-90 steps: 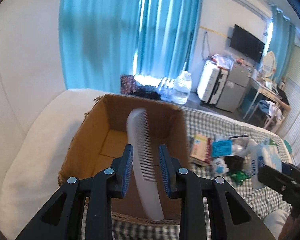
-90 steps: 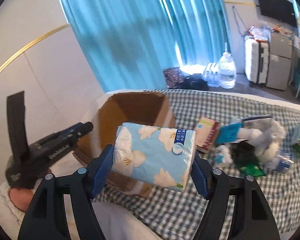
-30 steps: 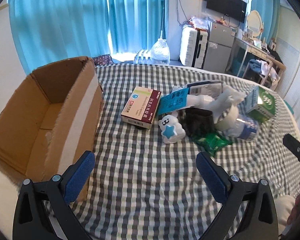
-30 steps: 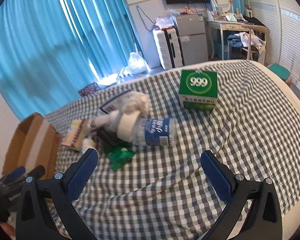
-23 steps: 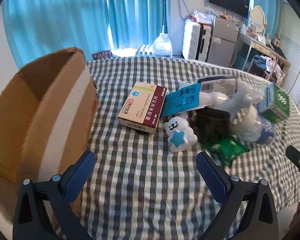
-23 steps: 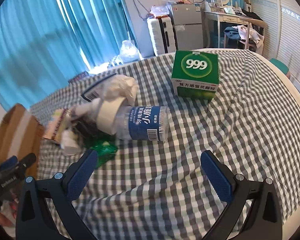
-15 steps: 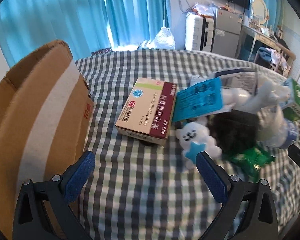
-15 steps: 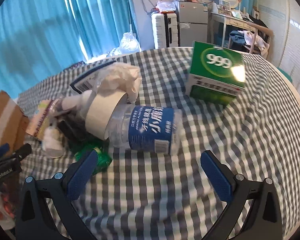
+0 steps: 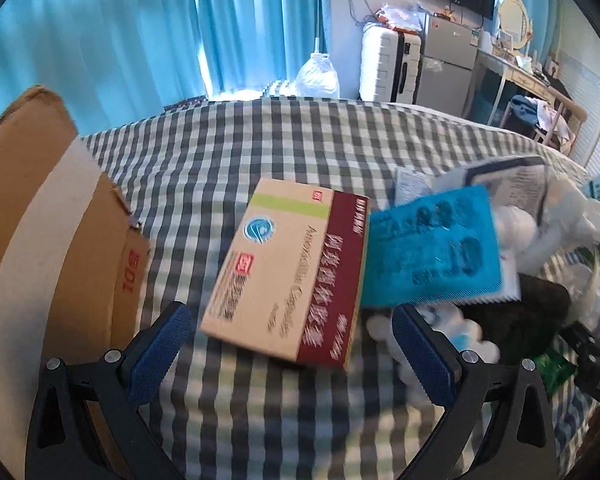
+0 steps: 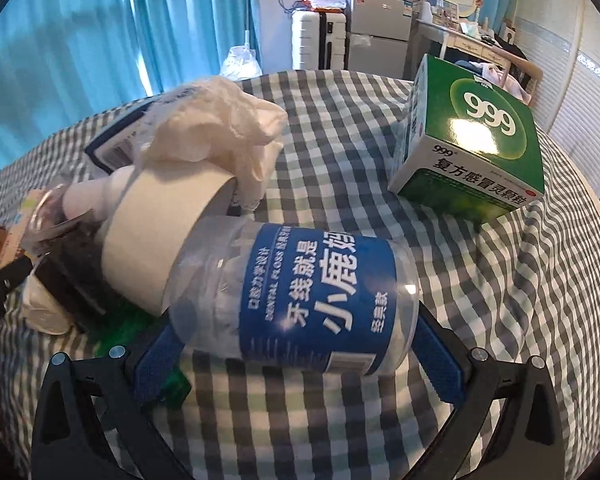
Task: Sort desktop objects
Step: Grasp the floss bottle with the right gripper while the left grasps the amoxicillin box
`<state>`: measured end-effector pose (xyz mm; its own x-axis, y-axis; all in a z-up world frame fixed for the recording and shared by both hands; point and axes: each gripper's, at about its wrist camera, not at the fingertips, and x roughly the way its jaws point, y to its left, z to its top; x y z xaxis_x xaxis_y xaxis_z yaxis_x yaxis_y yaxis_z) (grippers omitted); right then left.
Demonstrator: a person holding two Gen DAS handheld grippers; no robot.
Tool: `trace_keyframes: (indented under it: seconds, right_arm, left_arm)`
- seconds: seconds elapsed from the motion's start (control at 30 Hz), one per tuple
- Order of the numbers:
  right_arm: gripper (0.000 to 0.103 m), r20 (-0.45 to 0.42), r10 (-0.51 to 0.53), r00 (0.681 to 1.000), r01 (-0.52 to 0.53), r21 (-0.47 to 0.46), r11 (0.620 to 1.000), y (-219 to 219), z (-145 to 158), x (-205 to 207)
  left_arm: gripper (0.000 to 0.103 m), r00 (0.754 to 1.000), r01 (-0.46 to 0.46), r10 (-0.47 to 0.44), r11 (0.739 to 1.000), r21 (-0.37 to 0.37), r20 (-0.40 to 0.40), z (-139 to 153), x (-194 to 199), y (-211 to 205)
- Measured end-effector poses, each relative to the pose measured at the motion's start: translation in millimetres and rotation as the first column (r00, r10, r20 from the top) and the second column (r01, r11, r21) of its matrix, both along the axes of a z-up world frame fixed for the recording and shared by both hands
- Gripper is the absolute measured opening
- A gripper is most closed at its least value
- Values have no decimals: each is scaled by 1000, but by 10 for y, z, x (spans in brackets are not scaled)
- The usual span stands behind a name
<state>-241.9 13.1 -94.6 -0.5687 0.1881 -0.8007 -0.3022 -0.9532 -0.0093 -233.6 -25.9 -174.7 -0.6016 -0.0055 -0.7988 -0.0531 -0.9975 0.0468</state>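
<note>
Left gripper [image 9: 290, 354]: jaws spread wide, pinching nothing; two blue ribbed pads on black frames; it hangs over the checked cloth
Capsule box [image 9: 290, 276]: one flat cardboard carton, cream and maroon with a green stripe; lies on the cloth just ahead of the left jaws, between their lines; Latin print on the side is too blurred to read for certain
Blue packet [image 9: 432, 250]: one flat teal sachet with a serrated edge, ahead and to the right of the left jaws, touching the capsule box's right end; its writing is blurred
Cardboard box [image 9: 40, 240]: one corrugated brown carton with a pale tape band, left of the left jaws; red "10" printed on its flap
Right gripper [image 10: 296, 354]: jaws spread, one blue pad at each end of the jar; whether the pads touch it cannot be told
Floss jar [image 10: 296, 300]: one clear plastic cylinder lying on its side between the right jaws; white cap to the left; blue label with white Chinese characters and "DENTAL FLOSS"
Green box [image 10: 472, 148]: one glossy carton marked "999", ahead and right of the right jaws, well apart from the jar
Crumpled bag [image 10: 216, 128]: thin white plastic, wrinkled, beyond the jar's cap
Checked cloth [image 10: 340, 140]: grey-and-white gingham covering the bed
</note>
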Motion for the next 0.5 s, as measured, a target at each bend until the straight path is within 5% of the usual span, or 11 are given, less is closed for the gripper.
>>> trace_keyframes:
  seconds: [0.13, 0.3, 0.37, 0.5]
  right_arm:
    - [102, -26, 3, 1000, -4, -53, 999, 37, -8, 22]
    - [92, -40, 15, 999, -20, -135, 991, 125, 1, 35]
    - [92, -35, 20, 999, -25, -133, 991, 117, -2, 42]
    - [91, -42, 6, 999, -13, -162, 987, 166, 15, 90]
  left_arm:
    - [103, 999, -4, 4, 1000, -2, 42, -115, -190, -70]
    - [102, 996, -4, -6, 994, 108, 89, -202, -252, -215]
    - [82, 995, -12, 2, 994, 113, 95, -216, -221, -252]
    - [81, 995, 14, -24, 995, 99, 97, -155, -78, -225]
